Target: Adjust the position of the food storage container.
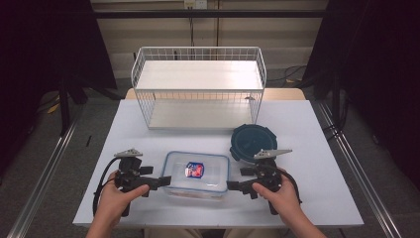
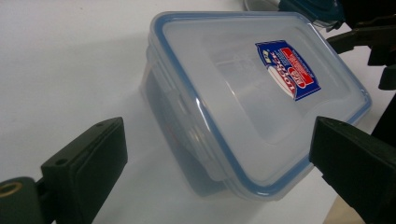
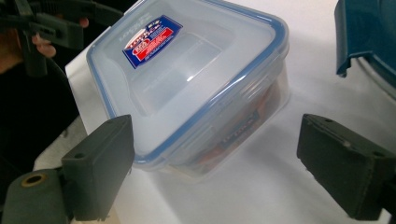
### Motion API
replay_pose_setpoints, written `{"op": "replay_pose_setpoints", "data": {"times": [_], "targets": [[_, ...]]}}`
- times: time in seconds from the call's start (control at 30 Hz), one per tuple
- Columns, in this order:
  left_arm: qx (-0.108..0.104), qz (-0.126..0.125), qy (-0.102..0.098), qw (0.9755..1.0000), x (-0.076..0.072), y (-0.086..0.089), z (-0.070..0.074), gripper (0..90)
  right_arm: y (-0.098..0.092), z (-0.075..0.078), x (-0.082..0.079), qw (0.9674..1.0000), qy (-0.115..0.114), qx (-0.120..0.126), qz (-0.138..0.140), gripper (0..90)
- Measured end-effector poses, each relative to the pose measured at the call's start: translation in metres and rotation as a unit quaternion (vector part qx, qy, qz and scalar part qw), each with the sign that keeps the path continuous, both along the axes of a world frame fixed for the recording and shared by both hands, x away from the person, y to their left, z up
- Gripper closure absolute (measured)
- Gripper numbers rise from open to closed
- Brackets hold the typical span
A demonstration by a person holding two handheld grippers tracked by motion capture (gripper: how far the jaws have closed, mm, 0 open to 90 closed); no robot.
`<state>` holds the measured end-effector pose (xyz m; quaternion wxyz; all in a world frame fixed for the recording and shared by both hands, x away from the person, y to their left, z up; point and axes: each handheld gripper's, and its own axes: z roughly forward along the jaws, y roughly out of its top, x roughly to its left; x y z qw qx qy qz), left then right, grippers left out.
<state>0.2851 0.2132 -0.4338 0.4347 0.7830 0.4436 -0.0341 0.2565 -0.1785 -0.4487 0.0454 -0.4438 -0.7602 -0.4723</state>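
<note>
right now your left claw sits released at the box's left end, jaws wide and off the plastic. your right claw is released too, at its right end. the box lies lidded on the bench, something reddish inside, perhaps a label. a blue lid lies just behind.

On the worktop the box lies between the left claw and right claw; the lid lies behind-right, the rack behind.
</note>
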Motion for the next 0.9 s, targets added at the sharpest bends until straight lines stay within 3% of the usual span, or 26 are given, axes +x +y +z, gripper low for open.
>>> {"op": "replay_pose_setpoints", "data": {"times": [0.07, 0.1, 0.3, 0.67, 0.77, 0.9], "targets": [[-0.003, 0.001, 0.003, 1.0000, 0.001, -0.001, -0.001, 5.3, 0.000, -0.002, 0.001, 0.9996, 0.019, 0.018, -0.013, 8.7], [-0.007, 0.005, 0.006, 0.9999, 0.001, -0.001, -0.002, 6.7, 0.000, -0.004, 0.002, 0.9983, 0.036, 0.040, -0.022, 8.7], [-0.018, 0.008, 0.018, 0.9997, 0.003, -0.002, -0.003, 11.6, -0.001, -0.010, 0.004, 0.9952, 0.063, 0.068, -0.032, 10.5], [-0.055, 0.027, 0.049, 0.9969, 0.006, 0.003, -0.012, 18.3, 0.000, -0.015, 0.004, 0.9906, 0.080, 0.102, -0.045, 22.7], [-0.049, 0.028, 0.050, 0.9971, 0.006, 0.003, -0.013, 20.7, 0.001, -0.018, 0.003, 0.9881, 0.086, 0.115, -0.055, 26.0], [-0.049, 0.030, 0.057, 0.9967, 0.007, 0.001, -0.015, 22.1, -0.001, -0.019, 0.003, 0.9872, 0.088, 0.119, -0.060, 28.4]]}}
